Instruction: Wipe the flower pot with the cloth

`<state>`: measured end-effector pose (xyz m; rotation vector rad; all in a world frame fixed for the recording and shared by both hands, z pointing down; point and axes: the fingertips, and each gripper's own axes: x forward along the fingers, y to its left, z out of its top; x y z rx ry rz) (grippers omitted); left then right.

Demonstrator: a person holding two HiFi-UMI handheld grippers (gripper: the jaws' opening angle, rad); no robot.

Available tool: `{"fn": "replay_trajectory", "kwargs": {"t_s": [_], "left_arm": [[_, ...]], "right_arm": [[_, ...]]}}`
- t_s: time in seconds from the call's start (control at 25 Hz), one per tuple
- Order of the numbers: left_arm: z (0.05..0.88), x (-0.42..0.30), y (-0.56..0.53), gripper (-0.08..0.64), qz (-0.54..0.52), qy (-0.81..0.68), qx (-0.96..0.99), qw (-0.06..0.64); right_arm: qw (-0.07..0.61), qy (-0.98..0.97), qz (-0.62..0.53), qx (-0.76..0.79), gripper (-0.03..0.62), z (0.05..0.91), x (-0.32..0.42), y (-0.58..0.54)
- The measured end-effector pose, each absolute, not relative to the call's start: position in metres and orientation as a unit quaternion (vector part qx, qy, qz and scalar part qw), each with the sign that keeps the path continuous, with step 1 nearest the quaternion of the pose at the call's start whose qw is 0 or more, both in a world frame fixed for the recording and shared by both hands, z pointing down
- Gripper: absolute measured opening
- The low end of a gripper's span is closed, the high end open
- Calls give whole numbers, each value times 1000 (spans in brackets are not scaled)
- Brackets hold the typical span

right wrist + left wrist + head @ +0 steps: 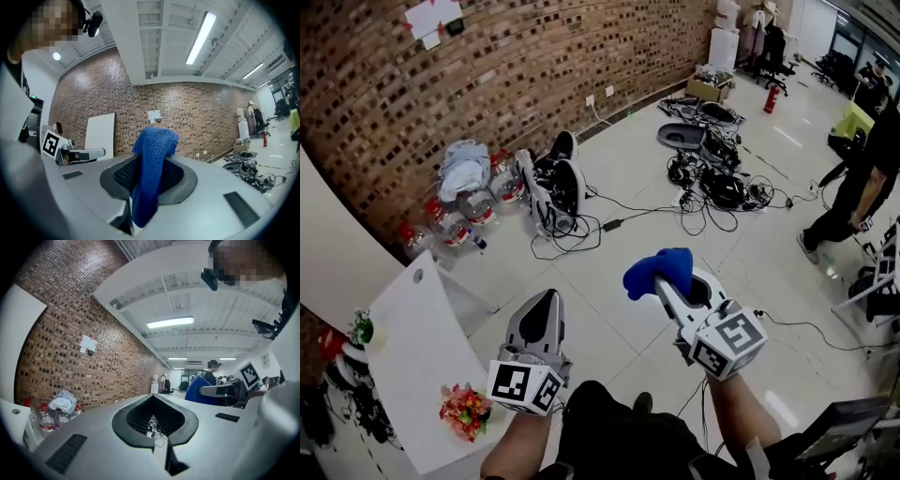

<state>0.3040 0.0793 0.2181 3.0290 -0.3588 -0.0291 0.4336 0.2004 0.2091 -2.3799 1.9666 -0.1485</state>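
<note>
The left gripper, grey with a black-and-white marker cube at its back, has its jaws brought together with nothing between them; through the gap behind its tips the left gripper view shows only floor and tangled cables. The right gripper, built the same, is clamped on a bright blue terry cloth; the cloth bunches over the jaw tips, and in the right gripper view it hangs down between the jaws as a folded strip. Both grippers are held side by side above the pale tiled floor, apart from each other.

The flower pot, seen from above as a cluster of red, pink and yellow blooms, stands near the front edge of a white rectangular table at the lower left; it is near the left gripper's cube but apart from it, and well apart from the cloth. A small green plant sits at the table's left edge; plastic water bottles stand against the brown brick wall.
</note>
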Motion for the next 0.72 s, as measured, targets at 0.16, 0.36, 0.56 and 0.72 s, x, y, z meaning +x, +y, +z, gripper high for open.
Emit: {"fn": "replay_trajectory", "kwargs": {"t_s": [0.16,0.36,0.56,0.72], "left_arm": [[217,338,33,0,-11,-161,986,36],[221,371,-43,0,-20,-205,978,31],[220,383,-84,0,-32,-248,968,28],[202,401,-125,0,-28,-276,960,31]], "right_arm": [[28,663,-56,-746,78,213,481,143],[13,694,-49,-718,78,219,523,59],[20,726,-49,-685,78,218,546,1],[9,759,-52,-649,78,197,562,-56]]}}
